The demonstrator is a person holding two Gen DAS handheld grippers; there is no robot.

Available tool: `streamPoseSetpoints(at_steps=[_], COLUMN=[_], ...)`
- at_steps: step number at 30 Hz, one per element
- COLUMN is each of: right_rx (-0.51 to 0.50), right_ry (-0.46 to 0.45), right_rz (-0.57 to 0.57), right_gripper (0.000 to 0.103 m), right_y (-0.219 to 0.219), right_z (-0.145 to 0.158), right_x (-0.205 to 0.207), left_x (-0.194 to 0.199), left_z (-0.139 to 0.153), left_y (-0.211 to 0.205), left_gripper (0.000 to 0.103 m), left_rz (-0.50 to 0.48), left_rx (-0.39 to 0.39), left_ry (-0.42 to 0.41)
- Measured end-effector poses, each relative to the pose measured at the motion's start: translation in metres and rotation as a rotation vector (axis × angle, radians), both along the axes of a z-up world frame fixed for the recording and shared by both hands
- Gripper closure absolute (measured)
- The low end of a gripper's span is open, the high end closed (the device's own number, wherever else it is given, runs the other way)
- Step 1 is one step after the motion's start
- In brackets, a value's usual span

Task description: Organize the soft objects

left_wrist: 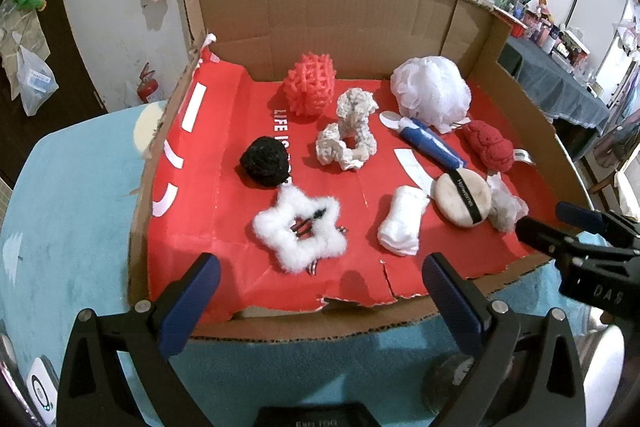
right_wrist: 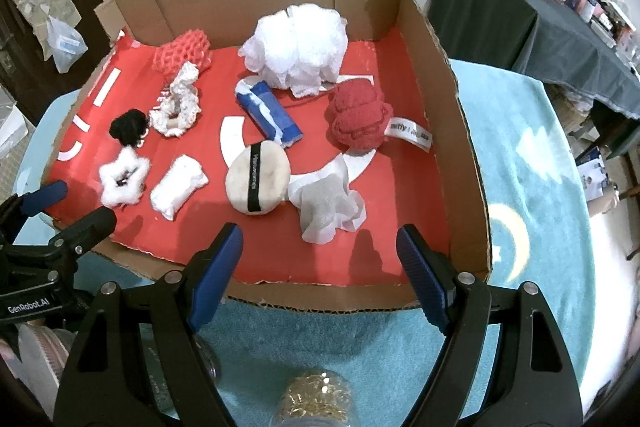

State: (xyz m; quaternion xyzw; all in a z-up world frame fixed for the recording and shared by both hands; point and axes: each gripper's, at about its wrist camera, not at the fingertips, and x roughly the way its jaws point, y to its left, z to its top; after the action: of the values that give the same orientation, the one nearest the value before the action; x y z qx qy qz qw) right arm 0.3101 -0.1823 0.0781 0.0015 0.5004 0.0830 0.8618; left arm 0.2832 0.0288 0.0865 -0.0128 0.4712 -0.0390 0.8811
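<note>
Both tools are held just off the near rim of the cardboard box (left_wrist: 280,323), over the teal cloth (left_wrist: 72,195). The left gripper (left_wrist: 320,307) is spread wide with nothing between its fingers, and the right gripper (right_wrist: 320,275) is likewise released and empty.

Closest in, the soft stuff is laid out on the red liner (left_wrist: 224,227): a white fluffy star (left_wrist: 298,233) at the near left, a white folded cloth (left_wrist: 402,225) whose long axis runs near-to-far with a slight rightward lean, a round powder puff (right_wrist: 258,183) with its black strap pointing roughly away, and a crumpled grey-white wipe (right_wrist: 330,209) just beside it.

Further back, a black pom (left_wrist: 266,163), a cream knitted scrunchie (left_wrist: 348,137), and a blue-and-white roll (right_wrist: 270,115) lying diagonally, far end pointing back-left. A red knitted ball (right_wrist: 360,119) sits right of it. Against the far wall, a coral mesh ball (left_wrist: 310,85) and a white bath pouf (right_wrist: 298,45) are parked.
</note>
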Motion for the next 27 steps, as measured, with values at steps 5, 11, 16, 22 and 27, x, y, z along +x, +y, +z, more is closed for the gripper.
streamPoseSetpoints(at_steps=[5, 11, 16, 22, 27], right_rx=[0.006, 0.015, 0.012, 0.031, 0.035], right_ry=[-0.070, -0.189, -0.288, -0.375, -0.386], right_rz=[-0.002, -0.003, 0.016, 0.045, 0.047], right_gripper=[0.024, 0.024, 0.024, 0.012, 0.011], right_y=[-0.006, -0.012, -0.014, -0.014, -0.011], right_z=[0.026, 0.070, 0.092, 0.088, 0.063], right_x=[-0.015, -0.056, -0.108, -0.172, -0.206], left_x=[-0.023, -0.075, -0.132, -0.186, -0.211], left_z=[0.031, 0.075, 0.094, 0.083, 0.052], left_y=[0.005, 0.007, 0.007, 0.004, -0.009], left_gripper=[0.000, 0.000, 0.000, 0.000, 0.000], left_rz=[0.021, 0.027, 0.018, 0.023, 0.006], left_rx=[0.010, 0.006, -0.037, -0.048, -0.044], left_ry=[-0.099, -0.250, -0.349, -0.411, -0.396])
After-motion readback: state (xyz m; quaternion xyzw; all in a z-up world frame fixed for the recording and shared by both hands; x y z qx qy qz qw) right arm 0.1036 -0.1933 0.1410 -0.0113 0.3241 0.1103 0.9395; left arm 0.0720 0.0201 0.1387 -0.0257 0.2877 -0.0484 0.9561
